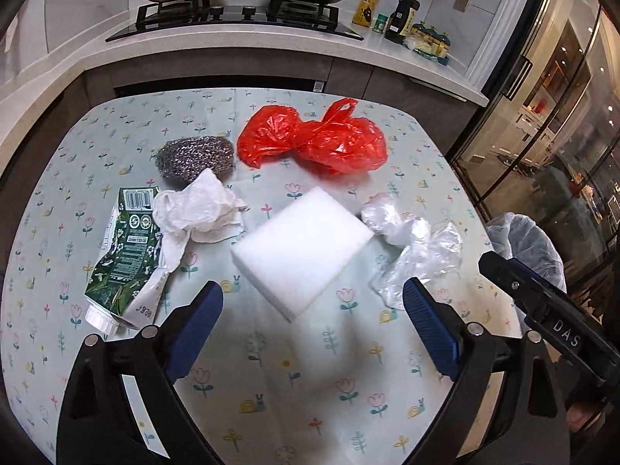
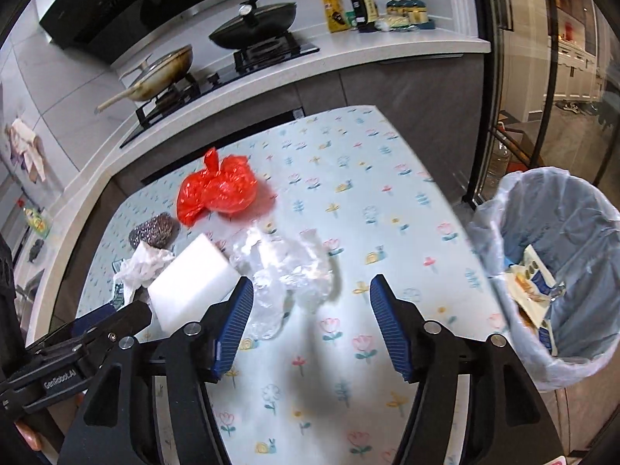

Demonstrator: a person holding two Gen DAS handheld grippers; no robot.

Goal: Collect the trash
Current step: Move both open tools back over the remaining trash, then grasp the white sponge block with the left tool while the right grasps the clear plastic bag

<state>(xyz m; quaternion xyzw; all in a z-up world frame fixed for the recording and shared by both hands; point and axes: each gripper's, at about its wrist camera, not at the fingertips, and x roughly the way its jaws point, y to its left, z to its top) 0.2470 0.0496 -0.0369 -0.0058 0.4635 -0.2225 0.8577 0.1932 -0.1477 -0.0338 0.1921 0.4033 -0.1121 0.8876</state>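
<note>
On the flowered table lie a red plastic bag [image 1: 314, 137] [image 2: 217, 190], crumpled clear plastic [image 1: 416, 244] [image 2: 286, 267], crumpled white tissue [image 1: 197, 209] [image 2: 141, 267], a green squashed pouch [image 1: 124, 255], a steel scourer [image 1: 195, 155] [image 2: 153, 230] and a white sponge block [image 1: 304, 248] [image 2: 192, 283]. My left gripper [image 1: 314, 302] is open and empty, just short of the sponge block. My right gripper [image 2: 312, 294] is open and empty, with the clear plastic just beyond its left finger. A lined trash bin [image 2: 558, 271] [image 1: 527, 244] stands beside the table's right edge and holds some wrappers.
A kitchen counter [image 1: 248, 44] with a gas hob, two pans, and bottles runs behind the table. Glass doors [image 1: 550, 124] stand to the right. The right gripper's body [image 1: 542, 310] shows in the left wrist view, the left gripper's body [image 2: 77, 352] in the right wrist view.
</note>
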